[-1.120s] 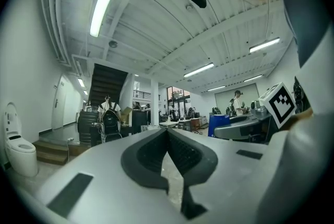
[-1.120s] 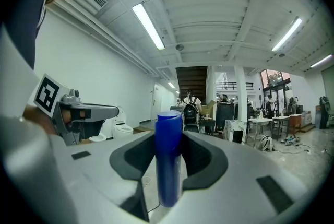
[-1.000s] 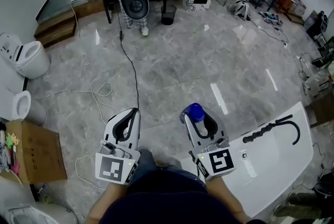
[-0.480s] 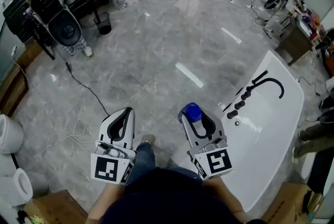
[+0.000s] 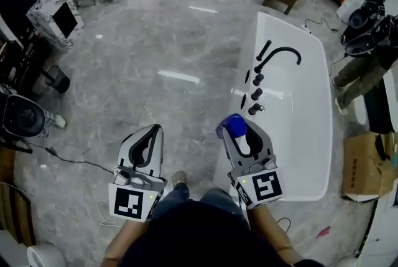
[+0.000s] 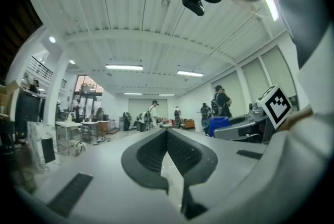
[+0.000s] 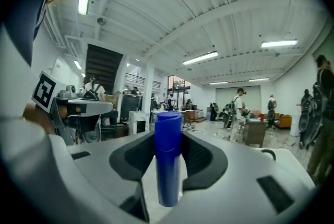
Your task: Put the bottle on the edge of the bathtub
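The right gripper [image 5: 241, 134] clasps a smooth, blue, cylindrical bottle [image 5: 234, 125] upright near the glossy white bathtub [image 5: 298, 129], while the left gripper's [image 5: 150, 137] ribbed dark jaws are closed together, empty.

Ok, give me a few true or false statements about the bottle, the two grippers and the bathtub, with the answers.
1. The right gripper is clamped on a blue bottle. True.
2. The left gripper holds a second bottle. False: its jaws are together with nothing between them.
3. The bottle stands on the edge of the bathtub. False: it is held upright in the right gripper, not set down.
4. A black faucet is mounted on the bathtub. True.
5. The bathtub lies on the person's left. False: it is on the right gripper's side.
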The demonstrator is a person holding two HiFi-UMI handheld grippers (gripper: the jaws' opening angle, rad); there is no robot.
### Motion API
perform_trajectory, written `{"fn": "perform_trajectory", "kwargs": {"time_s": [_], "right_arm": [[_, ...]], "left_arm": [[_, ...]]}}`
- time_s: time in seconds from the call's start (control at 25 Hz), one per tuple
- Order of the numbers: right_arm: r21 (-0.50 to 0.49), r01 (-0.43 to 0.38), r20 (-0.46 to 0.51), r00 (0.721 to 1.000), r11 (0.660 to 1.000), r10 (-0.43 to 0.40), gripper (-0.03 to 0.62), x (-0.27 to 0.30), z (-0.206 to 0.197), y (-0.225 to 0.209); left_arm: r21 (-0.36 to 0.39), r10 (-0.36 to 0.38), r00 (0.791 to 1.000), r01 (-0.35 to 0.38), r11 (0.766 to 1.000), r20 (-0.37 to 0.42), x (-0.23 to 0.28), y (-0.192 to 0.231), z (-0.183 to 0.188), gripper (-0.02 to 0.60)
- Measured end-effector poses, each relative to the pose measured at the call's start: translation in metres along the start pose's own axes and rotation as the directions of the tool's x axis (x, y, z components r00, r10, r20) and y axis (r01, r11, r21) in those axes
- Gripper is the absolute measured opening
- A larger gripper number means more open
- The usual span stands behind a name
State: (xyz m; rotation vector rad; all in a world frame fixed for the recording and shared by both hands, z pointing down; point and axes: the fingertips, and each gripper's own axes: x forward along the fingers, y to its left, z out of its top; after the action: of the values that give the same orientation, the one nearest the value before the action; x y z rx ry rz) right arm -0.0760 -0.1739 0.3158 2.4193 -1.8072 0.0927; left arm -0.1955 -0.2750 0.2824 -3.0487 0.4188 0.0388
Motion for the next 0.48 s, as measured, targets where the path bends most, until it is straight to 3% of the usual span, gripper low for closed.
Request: {"fn": "perform_trajectory", "kwargs": {"time_s": [0.16, 0.48], "right_arm": [[0.018, 0.174, -0.038, 0.984, 0.985, -0.173, 0.163, -0.011, 0.009, -0.027], [0.038, 0.402, -0.124, 0.91, 0.915, -0.395, 0.163, -0.047, -0.003, -0.078]], "left_arm": [[-0.03, -0.153, 0.988, 0.153, 0.988, -0.004, 0.034, 0.0, 0.006, 0.022], [-0.082, -0.342, 0.939, 0.339, 0.937, -0.023, 0.086, -0.03, -0.009, 0.021]]}}
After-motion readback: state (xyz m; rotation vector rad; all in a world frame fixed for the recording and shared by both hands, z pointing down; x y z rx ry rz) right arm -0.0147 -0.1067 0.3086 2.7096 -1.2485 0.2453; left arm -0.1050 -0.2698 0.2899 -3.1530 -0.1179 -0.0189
